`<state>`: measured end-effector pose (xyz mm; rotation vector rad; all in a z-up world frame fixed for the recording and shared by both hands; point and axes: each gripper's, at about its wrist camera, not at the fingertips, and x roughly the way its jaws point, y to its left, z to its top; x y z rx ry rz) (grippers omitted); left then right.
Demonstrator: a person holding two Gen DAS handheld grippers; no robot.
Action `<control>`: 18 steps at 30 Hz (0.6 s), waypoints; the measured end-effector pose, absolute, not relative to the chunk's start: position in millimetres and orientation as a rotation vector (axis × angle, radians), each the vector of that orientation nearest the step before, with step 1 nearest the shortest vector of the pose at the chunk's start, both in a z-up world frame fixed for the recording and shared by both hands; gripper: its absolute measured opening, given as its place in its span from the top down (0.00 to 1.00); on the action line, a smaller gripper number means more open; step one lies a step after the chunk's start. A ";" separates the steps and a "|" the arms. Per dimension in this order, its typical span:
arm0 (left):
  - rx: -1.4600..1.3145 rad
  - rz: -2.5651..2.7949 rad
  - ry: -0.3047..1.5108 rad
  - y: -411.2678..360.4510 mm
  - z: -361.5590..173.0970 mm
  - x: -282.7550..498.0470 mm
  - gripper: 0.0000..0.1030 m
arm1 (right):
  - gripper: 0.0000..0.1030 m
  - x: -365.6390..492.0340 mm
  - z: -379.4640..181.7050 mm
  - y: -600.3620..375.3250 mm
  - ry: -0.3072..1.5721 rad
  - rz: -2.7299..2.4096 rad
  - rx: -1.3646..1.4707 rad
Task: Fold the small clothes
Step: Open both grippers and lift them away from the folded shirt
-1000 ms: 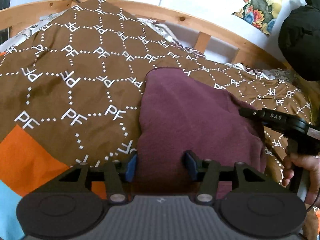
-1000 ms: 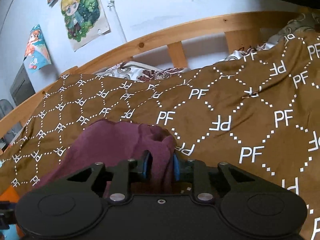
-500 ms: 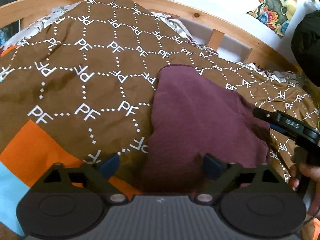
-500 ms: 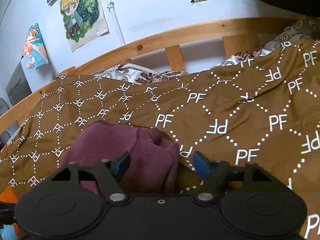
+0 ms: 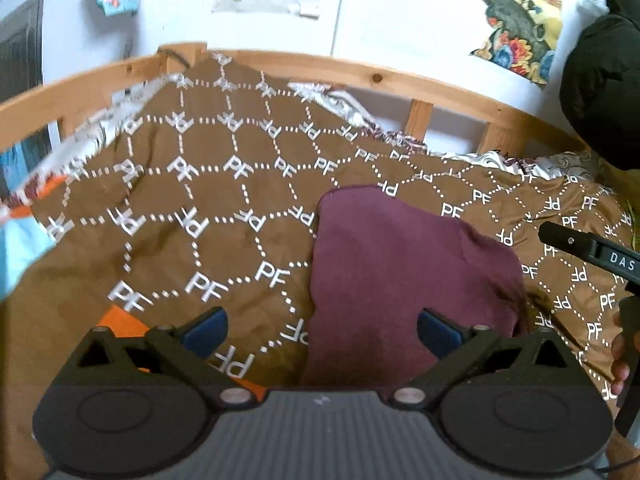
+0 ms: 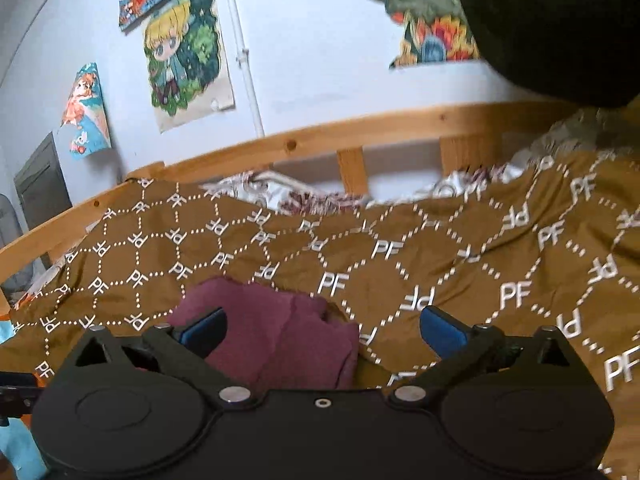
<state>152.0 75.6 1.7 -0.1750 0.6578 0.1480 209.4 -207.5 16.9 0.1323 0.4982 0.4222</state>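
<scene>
The left gripper (image 5: 322,328) stood with its jaws spread wide, its blue pads (image 5: 206,326) far apart and holding nothing; the right gripper (image 6: 322,326) was likewise wide open, its blue pads (image 6: 442,330) well separated and empty; in the left wrist view the person's right hand (image 5: 624,354) gripped the right gripper's handle at the frame's right edge.

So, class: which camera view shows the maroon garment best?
The left wrist view: the maroon garment lies folded there, nearly its whole outline visible. The right wrist view catches only one bunched end, partly behind the tool.
</scene>
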 end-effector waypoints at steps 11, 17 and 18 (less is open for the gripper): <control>-0.057 0.138 0.569 72.5 41.4 90.5 0.01 | 0.01 131.0 49.7 -209.9 0.408 0.372 0.090; -0.078 0.088 0.621 70.6 39.6 62.1 0.01 | 0.01 73.7 60.3 -214.0 0.390 0.382 0.070; -0.082 0.082 0.627 70.8 38.1 57.3 0.01 | 0.01 65.2 60.6 -213.9 0.391 0.381 0.064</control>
